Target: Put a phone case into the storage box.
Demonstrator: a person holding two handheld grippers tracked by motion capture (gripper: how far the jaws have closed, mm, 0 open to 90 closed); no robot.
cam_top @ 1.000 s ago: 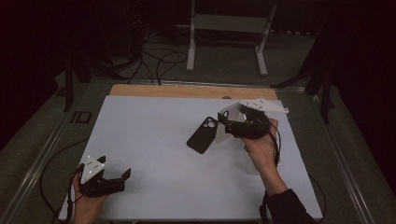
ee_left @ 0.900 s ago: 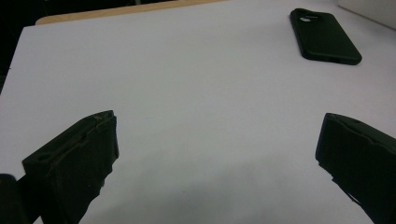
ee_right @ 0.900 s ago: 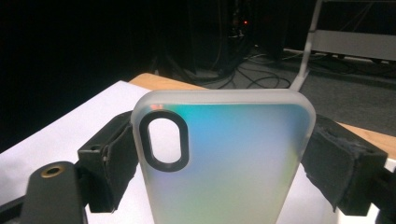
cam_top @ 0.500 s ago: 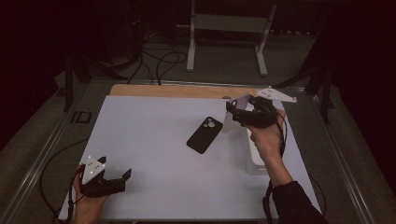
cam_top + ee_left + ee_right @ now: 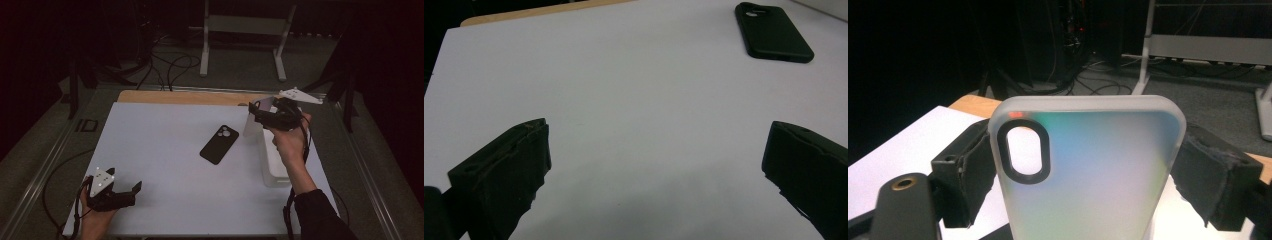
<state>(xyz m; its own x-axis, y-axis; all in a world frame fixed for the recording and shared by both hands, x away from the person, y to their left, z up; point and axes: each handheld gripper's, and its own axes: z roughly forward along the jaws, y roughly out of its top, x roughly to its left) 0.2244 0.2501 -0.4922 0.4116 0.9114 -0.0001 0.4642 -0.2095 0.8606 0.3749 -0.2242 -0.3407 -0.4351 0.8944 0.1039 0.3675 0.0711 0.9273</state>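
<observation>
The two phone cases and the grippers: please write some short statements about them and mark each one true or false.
1. The right gripper holds a frosted translucent phone case by its edges. True.
2. The black phone case lies in the white box. False: it lies on the white table, apart from the box.
3. The left gripper is open with nothing between its jaws. True.
4. The left gripper touches the black case. False: it is far from it.

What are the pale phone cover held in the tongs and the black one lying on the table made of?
The frosted translucent phone case looks like matte, semi-clear plastic: light glows through it, with a black ring round the camera hole. The black phone case seems to be soft matte rubber or silicone, dull without glare, though that is less certain.
</observation>
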